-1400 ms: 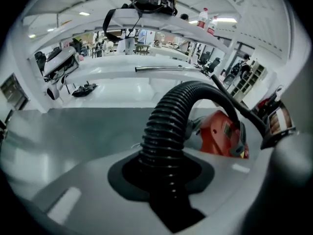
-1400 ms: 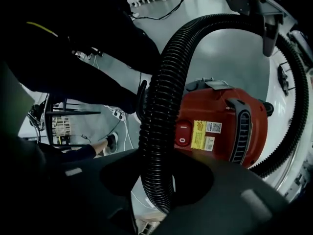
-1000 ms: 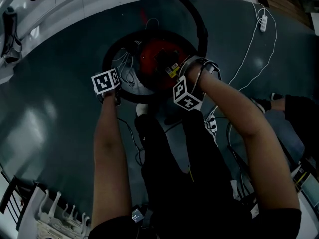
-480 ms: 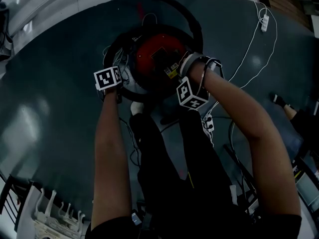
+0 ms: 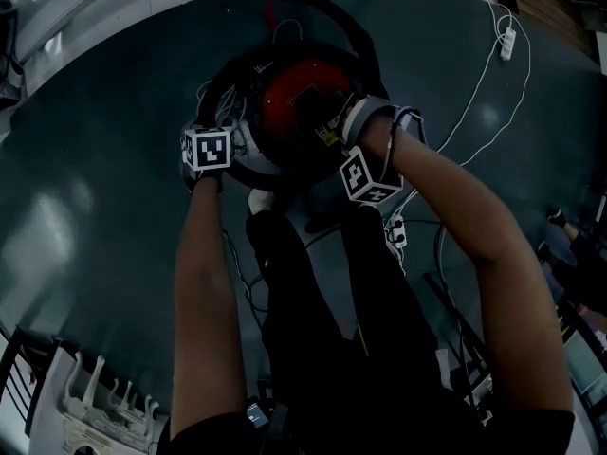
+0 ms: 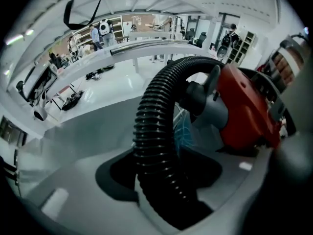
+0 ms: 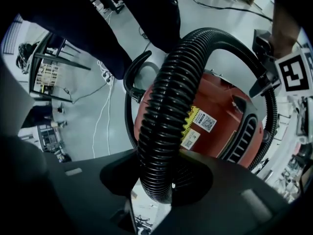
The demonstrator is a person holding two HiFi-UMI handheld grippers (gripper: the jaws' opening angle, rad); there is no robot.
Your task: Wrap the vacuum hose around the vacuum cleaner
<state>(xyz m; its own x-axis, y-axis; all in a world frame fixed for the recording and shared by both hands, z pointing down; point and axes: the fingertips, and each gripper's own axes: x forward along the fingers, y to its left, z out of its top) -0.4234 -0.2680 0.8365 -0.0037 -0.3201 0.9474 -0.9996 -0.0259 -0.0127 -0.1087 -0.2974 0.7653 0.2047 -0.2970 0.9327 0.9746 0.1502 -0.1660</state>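
L gripper point(image 6: 161, 197) jaws are opening, w/ hose point(image 6: 154, 126) loose btwn them at vac's point(image 5: 299, 102) left side. R gripper point(image 7: 156, 190) is clamped on hose at vac's near-right side. Hose rings the red vac on dark floor point(image 5: 95, 169), just far of person's legs point(image 5: 322, 292).

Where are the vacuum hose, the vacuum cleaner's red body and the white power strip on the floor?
vacuum hose point(image 7: 164, 111), right gripper view, ribbed stretch just above the jaws.
vacuum cleaner point(image 5: 283, 117), head view, red top of its body.
power strip point(image 5: 506, 44), head view, middle of its white casing.
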